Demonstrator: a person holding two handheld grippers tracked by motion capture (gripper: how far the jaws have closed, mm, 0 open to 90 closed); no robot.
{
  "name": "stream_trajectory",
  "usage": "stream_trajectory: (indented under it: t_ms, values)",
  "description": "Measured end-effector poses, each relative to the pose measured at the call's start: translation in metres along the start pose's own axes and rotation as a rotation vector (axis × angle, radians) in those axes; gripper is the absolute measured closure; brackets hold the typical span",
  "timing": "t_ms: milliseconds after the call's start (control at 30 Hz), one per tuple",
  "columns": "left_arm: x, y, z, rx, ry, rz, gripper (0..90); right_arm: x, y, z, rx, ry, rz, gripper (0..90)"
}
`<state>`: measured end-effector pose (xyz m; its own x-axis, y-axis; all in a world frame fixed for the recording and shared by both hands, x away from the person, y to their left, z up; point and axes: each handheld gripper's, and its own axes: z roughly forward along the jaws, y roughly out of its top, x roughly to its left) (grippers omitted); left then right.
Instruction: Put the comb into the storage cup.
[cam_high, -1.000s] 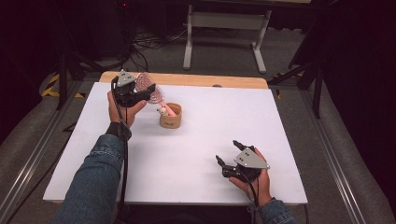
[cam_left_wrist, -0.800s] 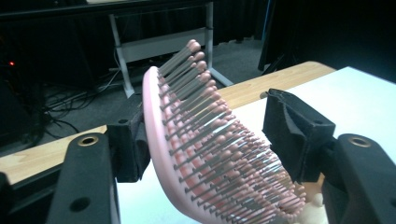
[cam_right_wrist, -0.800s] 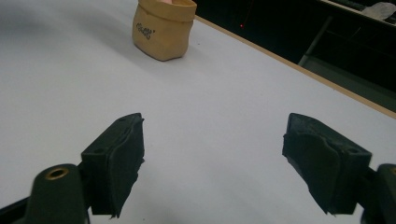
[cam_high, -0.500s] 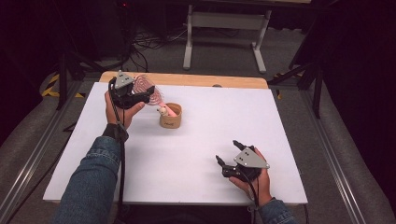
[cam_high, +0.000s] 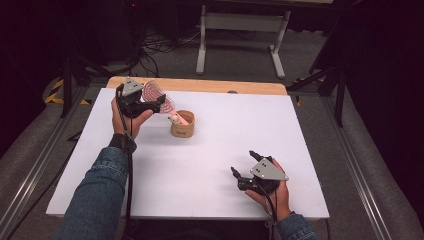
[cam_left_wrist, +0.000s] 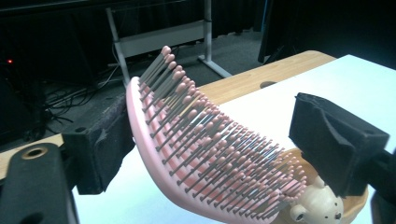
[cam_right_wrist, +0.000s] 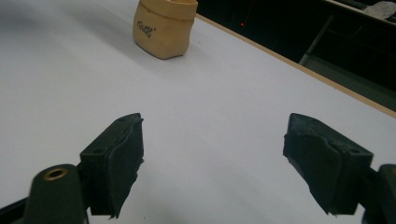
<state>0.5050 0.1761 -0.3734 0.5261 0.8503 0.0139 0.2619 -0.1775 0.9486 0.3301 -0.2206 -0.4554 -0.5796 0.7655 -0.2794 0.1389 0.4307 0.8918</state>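
White surface (cam_high: 210, 165), dark room. Our left gripper (cam_high: 152, 106), jaws just opening around the pink bristled hairbrush (cam_left_wrist: 205, 154) propped in the tan fabric pot (cam_high: 183, 125) at 11 o'clock; withdraw straight. Right gripper (cam_high: 245, 176) open, empty.

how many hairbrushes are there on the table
1. The pink hairbrush stands with its handle down in the tan pouch at the table's far left, between the open jaws of the left gripper. Another could be hidden inside the pouch.
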Motion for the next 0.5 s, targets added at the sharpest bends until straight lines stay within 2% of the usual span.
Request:
stream_trajectory:
  t_ms: [233, 400, 500]
  values:
    - [0.0005, 0.0008, -0.0018, -0.009, -0.001, 0.008, 13.4, 0.0001, 0.0001, 0.0, 0.0, 0.0, -0.001, 20.4]
    - [-0.0003, 0.0029, -0.0037, 0.003, 0.016, 0.044, 13.4, -0.0005, 0.0001, -0.0006, -0.002, -0.003, 0.002, 20.4]
    - [-0.0012, 0.0042, -0.0062, -0.004, 0.017, 0.052, 12.9, -0.0005, 0.0005, -0.0014, -0.005, -0.004, -0.001, 20.4]
